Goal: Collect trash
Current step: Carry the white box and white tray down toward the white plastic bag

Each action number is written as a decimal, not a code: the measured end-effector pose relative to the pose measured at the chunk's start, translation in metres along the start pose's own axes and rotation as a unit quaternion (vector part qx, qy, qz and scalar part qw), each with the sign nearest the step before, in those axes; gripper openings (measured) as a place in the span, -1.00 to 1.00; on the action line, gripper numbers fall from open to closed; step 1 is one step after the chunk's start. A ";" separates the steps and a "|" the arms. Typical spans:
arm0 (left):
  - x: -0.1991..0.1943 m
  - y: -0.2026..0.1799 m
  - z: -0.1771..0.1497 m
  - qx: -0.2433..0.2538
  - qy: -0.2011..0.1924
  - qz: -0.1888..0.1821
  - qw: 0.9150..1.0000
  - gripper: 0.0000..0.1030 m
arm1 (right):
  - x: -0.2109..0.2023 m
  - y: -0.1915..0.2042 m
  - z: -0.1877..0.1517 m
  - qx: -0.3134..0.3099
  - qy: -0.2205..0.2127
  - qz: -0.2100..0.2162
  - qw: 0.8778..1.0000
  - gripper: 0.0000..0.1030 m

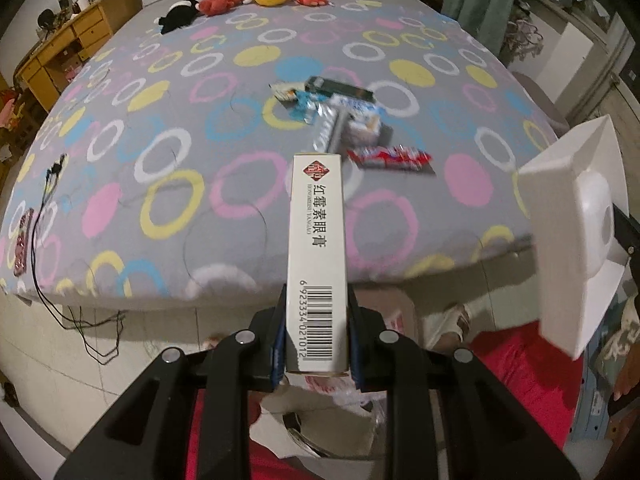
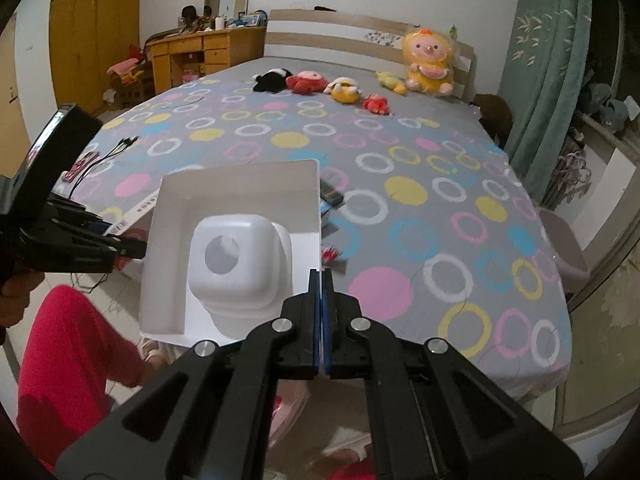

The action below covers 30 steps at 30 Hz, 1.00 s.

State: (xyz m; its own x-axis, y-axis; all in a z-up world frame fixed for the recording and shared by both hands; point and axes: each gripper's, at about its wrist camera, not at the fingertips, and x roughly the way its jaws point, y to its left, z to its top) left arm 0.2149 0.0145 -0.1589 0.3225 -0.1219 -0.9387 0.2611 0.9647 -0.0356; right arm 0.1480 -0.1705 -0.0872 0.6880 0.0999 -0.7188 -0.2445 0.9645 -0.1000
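Observation:
My left gripper point(image 1: 318, 300) is shut on a long white carton point(image 1: 316, 236) with a barcode and red printing, held over the near edge of the bed. A heap of trash point(image 1: 344, 114) lies further out on the bed: wrappers, a dark box, a foil strip and a red wrapper point(image 1: 390, 158). My right gripper point(image 2: 321, 280) is shut on the right edge of a white moulded plastic tray point(image 2: 240, 256), which hangs in the air to the right of the carton and shows as the tray point(image 1: 576, 236) in the left wrist view. The left gripper point(image 2: 128, 246) appears just left of the tray.
The bed point(image 2: 440, 208) has a grey sheet with coloured rings; plush toys point(image 2: 344, 90) lie near the headboard. A black cable point(image 1: 44, 216) lies at its left edge. Red-trousered legs point(image 2: 68, 360) and a plastic bag point(image 1: 340, 396) are below the grippers. A pink stool point(image 2: 564, 240) stands on the right.

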 end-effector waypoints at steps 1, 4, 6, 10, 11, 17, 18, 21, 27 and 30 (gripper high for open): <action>0.002 -0.002 -0.007 -0.002 0.003 -0.003 1.000 -0.53 | -0.002 0.003 -0.005 0.000 0.003 0.003 1.000 -0.96; 0.009 -0.007 -0.025 -0.004 0.015 -0.012 1.000 -0.53 | -0.005 0.014 -0.020 -0.004 0.013 0.010 1.000 -0.96; 0.014 -0.010 -0.035 -0.003 0.022 -0.012 1.000 -0.53 | -0.007 0.019 -0.029 -0.006 0.019 0.012 1.000 -0.96; 0.023 -0.013 -0.056 -0.006 0.031 -0.024 0.999 -0.53 | -0.008 0.023 -0.044 -0.002 0.029 0.013 1.000 -0.96; 0.025 -0.013 -0.060 -0.008 0.031 -0.026 0.999 -0.53 | -0.006 0.023 -0.047 0.000 0.033 0.011 0.999 -0.96; 0.044 -0.013 -0.077 -0.009 0.054 -0.042 0.998 -0.53 | 0.004 0.028 -0.066 0.002 0.051 0.002 0.999 -0.96; 0.050 -0.013 -0.079 -0.011 0.060 -0.044 0.997 -0.53 | 0.007 0.028 -0.070 0.003 0.055 0.002 0.998 -0.96; 0.061 -0.016 -0.082 -0.010 0.075 -0.047 0.996 -0.53 | 0.016 0.029 -0.081 0.009 0.069 0.006 0.998 -0.96; 0.087 -0.023 -0.093 -0.009 0.094 -0.051 0.994 -0.53 | 0.039 0.034 -0.102 0.014 0.100 0.014 0.995 -0.96; 0.102 -0.024 -0.097 -0.010 0.107 -0.052 0.993 -0.53 | 0.053 0.038 -0.112 0.019 0.119 0.019 0.993 -0.96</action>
State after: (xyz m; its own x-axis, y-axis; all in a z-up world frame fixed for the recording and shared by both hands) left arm 0.1530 0.0014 -0.2873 0.0930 -0.1709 -0.9809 0.2635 0.9543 -0.1413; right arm 0.0985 -0.1564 -0.2064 0.4971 0.0808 -0.8639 -0.2377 0.9703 -0.0460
